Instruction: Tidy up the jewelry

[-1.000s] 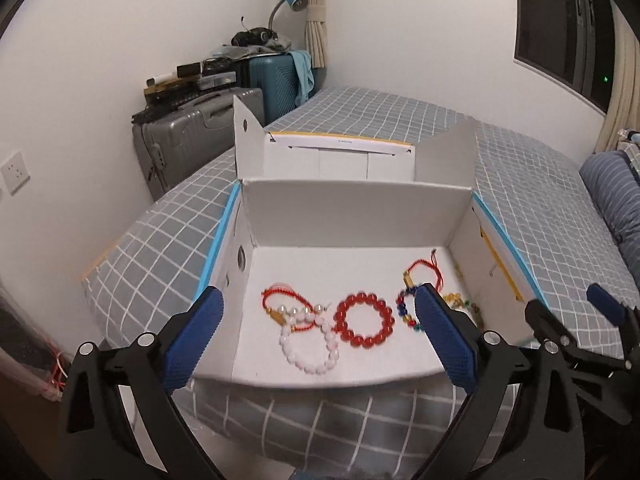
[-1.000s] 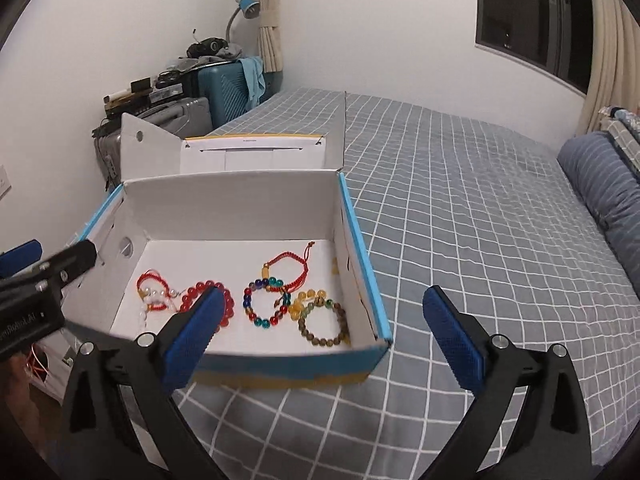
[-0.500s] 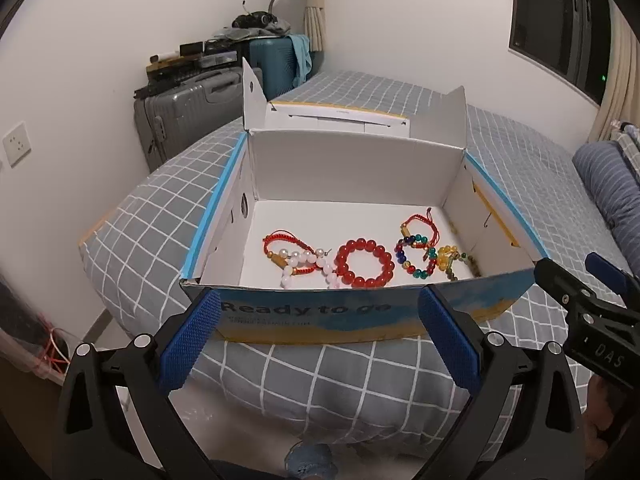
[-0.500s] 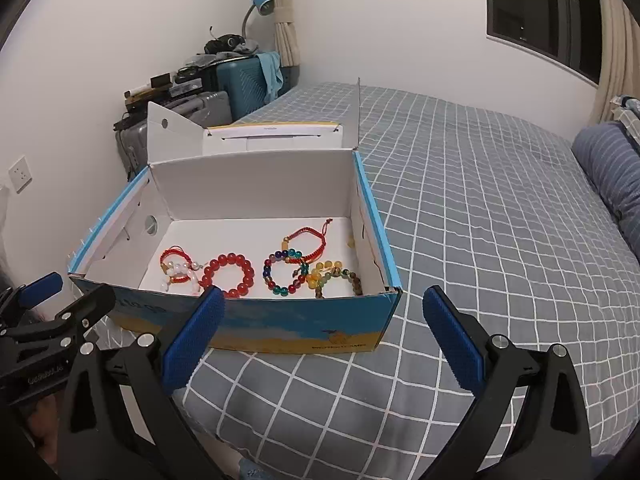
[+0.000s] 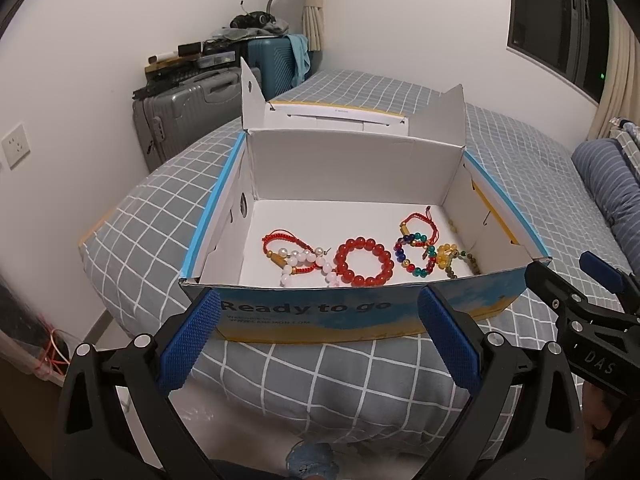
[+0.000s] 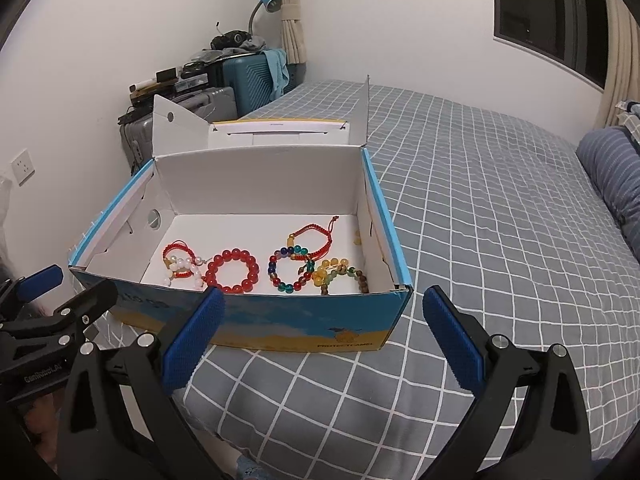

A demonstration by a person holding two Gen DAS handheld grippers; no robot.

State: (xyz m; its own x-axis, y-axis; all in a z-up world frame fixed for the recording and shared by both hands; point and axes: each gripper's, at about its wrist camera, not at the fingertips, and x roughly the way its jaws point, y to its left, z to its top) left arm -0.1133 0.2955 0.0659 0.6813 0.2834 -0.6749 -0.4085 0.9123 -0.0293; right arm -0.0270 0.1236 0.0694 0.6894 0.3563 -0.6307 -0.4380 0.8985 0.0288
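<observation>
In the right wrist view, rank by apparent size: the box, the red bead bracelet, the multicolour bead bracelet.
1. Box, by far the largest.
2-3. Red bead bracelet and multicolour bead bracelet look about alike; I won't rank them.

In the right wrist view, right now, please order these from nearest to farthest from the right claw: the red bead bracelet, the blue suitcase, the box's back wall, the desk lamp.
1. red bead bracelet, on the box floor, just behind the front wall.
2. back wall of the box, upright behind the bracelets.
3. blue suitcase, by the room wall, beyond the box.
4. desk lamp, above the suitcase, near the curtain.

The right claw is open.
</observation>
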